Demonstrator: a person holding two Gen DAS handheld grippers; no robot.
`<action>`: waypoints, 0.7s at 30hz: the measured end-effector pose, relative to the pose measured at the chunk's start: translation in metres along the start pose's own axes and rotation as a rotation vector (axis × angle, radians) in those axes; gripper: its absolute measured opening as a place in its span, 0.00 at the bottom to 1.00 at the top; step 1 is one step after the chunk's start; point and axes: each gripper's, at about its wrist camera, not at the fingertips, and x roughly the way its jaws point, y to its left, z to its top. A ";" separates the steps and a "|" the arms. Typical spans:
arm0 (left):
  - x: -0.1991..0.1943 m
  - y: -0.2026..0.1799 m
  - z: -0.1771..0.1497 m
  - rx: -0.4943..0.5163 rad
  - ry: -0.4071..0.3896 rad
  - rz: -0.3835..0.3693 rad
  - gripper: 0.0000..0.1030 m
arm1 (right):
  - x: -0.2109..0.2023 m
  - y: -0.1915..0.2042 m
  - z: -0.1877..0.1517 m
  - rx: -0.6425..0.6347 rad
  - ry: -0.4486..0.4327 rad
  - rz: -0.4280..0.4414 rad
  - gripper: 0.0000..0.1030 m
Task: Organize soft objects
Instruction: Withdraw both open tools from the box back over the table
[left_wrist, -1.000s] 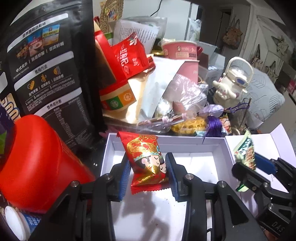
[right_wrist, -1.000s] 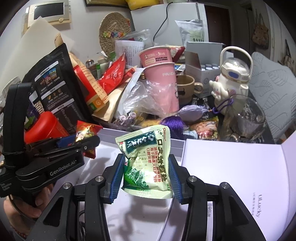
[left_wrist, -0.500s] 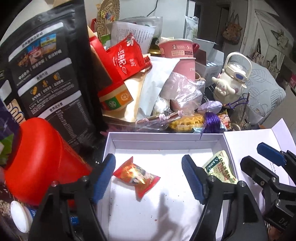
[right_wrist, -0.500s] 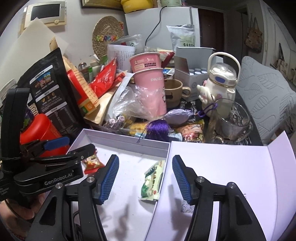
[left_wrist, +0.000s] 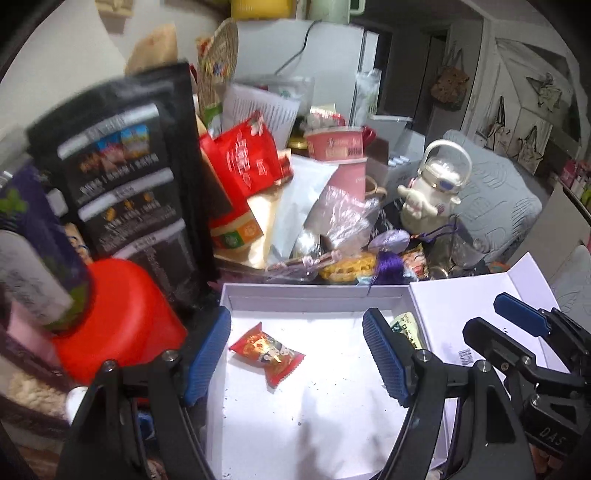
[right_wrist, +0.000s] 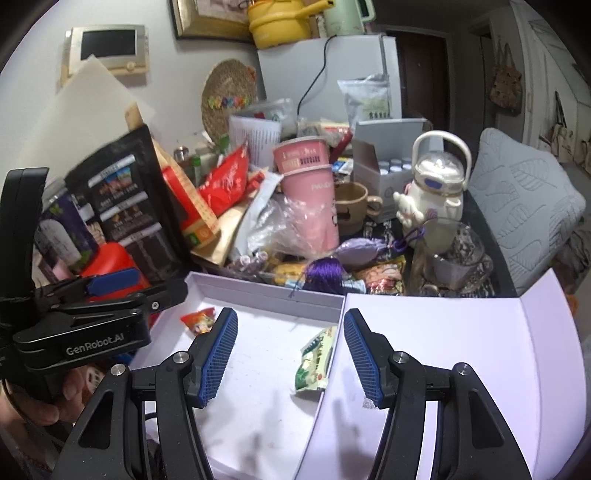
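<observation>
1. Left gripper (left_wrist: 295, 347) is spread wide with nothing in it, hanging over the near-left part of the white box (left_wrist: 314, 293). Landmark for everything here is that box.
2. Red snack packet (left_wrist: 266, 349) lies flat on the box floor, left of centre, not touching any wall. One of these.
3. Green snack packet (right_wrist: 316, 360) is also in the box, tipped against the right wall, just beside where the open lid (right_wrist: 443, 332) starts. One of these too.
4. Right gripper (right_wrist: 290, 356) is wide as well and empty, over the near-right part of the box, close to the green packet but not touching it.
5. So by my count: two soft packets in the box, two grippers, both free.
6. What's left, I reckon: plenty. Right behind the box's far wall there's a pile with a purple tassel (right_wrist: 325, 271), a lilac pouch (right_wrist: 360, 249), and another snack packet (right_wrist: 380, 278). Can't tell how many of those are meant to go in, but the job looks barely started, maybe a third done at best.
</observation>
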 end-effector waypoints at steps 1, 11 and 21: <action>-0.005 0.000 0.000 0.006 -0.010 0.001 0.72 | -0.005 0.002 0.000 -0.009 -0.011 -0.006 0.58; -0.075 0.005 0.002 0.008 -0.129 0.009 0.72 | -0.058 0.022 0.000 -0.054 -0.098 0.001 0.58; -0.156 -0.003 -0.013 0.047 -0.235 0.012 0.72 | -0.128 0.049 -0.006 -0.088 -0.191 0.004 0.78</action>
